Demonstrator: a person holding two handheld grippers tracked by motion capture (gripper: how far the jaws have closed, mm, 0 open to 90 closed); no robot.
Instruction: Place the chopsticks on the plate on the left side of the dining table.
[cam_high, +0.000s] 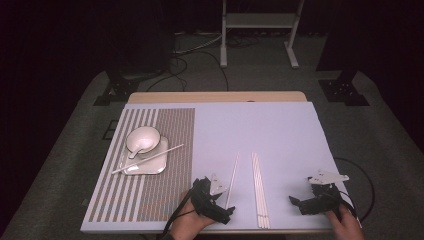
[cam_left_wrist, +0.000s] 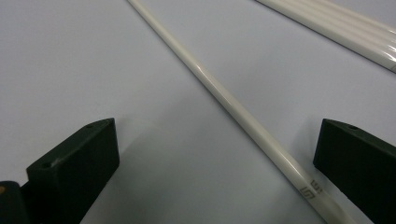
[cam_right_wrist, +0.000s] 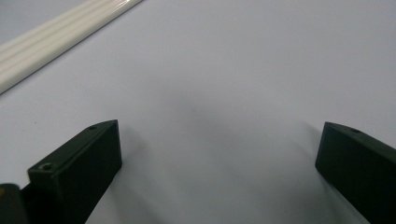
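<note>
Chopsticks are the things at hand: in the high view a single chopstick (cam_high: 233, 179) lies alone on the pale blue table (cam_high: 280, 130), its long axis running from the near edge away from the person, leaning slightly right at the far end. Just right of it lies a bundle of chopsticks (cam_high: 259, 190), side by side and touching, pointing the same way; their count cannot be told. On the striped mat (cam_high: 160, 190) at the left sits one square plate (cam_high: 150, 167) holding one bowl (cam_high: 142, 138) with a spoon in it, and one more chopstick (cam_high: 147, 159) rests across the plate. The left gripper (cam_high: 225, 202) sits at the single chopstick's near end; the right gripper (cam_high: 295, 202) rests well right of the bundle.

In the left gripper view the jaws stand wide apart, with the single chopstick (cam_left_wrist: 224, 95) running diagonally between them, untouched.

In the right gripper view the jaws are spread over bare table, the bundle (cam_right_wrist: 56, 35) off at the upper left.
</note>
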